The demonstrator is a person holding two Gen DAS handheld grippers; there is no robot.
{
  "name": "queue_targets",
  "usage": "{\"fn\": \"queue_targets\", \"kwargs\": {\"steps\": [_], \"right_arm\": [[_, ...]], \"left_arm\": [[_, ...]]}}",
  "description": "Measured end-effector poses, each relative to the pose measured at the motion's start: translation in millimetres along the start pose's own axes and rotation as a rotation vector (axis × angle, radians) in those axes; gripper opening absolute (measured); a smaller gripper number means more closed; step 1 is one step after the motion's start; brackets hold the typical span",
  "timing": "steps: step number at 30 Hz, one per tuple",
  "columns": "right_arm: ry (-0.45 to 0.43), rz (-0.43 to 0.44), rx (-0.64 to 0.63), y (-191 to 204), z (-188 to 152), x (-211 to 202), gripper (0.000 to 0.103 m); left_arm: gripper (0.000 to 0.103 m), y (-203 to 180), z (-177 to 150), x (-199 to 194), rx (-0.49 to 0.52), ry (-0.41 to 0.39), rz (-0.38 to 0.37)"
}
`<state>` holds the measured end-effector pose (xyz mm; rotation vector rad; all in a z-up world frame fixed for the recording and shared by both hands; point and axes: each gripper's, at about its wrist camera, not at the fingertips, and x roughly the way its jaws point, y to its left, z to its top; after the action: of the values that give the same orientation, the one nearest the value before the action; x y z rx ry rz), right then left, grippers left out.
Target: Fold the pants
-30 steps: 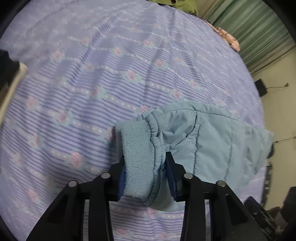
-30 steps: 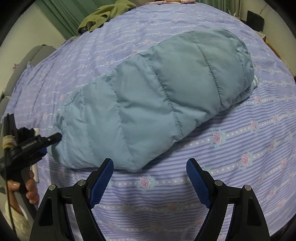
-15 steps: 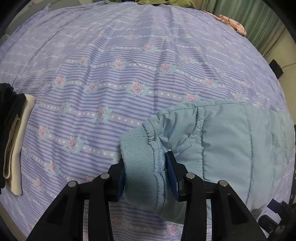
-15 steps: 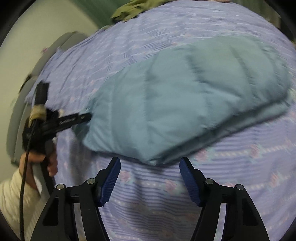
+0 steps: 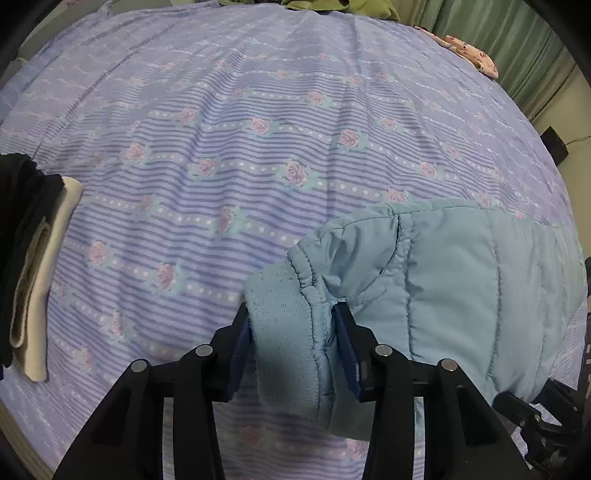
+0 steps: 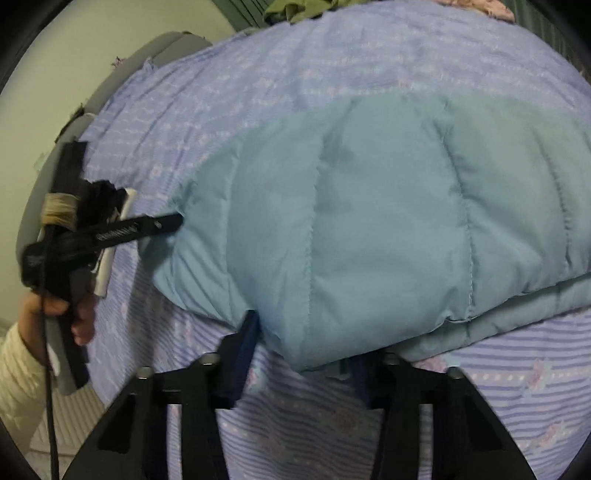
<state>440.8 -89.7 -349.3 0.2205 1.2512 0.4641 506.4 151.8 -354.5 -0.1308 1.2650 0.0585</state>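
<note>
Right tool (image 6: 303,350) jaws just closing on the pants (image 6: 369,221) fold edge at 6 o'clock; left tool (image 5: 291,339) clamps the waistband (image 5: 280,325). Next fold ready.

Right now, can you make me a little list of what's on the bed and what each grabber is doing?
surface: bed with a purple striped rose-print sheet
main garment: light blue quilted pants, folded over and puffy
left gripper: clamped on the fleecy waistband end of the pants
right gripper: jaws have just been closing around the near folded edge of the pants; grip not clear
beside the pants: folded black and cream clothes at the sheet's left edge
far end: olive green garment, pink patterned cloth
</note>
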Motion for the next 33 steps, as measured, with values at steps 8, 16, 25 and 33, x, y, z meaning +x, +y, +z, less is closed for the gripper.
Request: {"fn": "queue_targets", "kwargs": {"steps": [8,16,25,33], "right_arm": [[0.014,-0.038,0.032,26,-28,-1,0.018],[0.03,-0.109,0.038,19,-24,-2,0.046],[-0.216,-0.229,0.184,-21,-43,-120,0.071],[-0.407,-0.453,0.332,-99,-54,-192,0.071]], "left_arm": [[0.041,13,-16,-3,0.016,0.014,0.027],[0.056,8,-17,-15,0.058,0.039,0.143],[0.062,-52,-32,-133,0.237,-0.201,0.057],[0.046,-156,-37,-146,0.348,-0.297,-0.19]]}}
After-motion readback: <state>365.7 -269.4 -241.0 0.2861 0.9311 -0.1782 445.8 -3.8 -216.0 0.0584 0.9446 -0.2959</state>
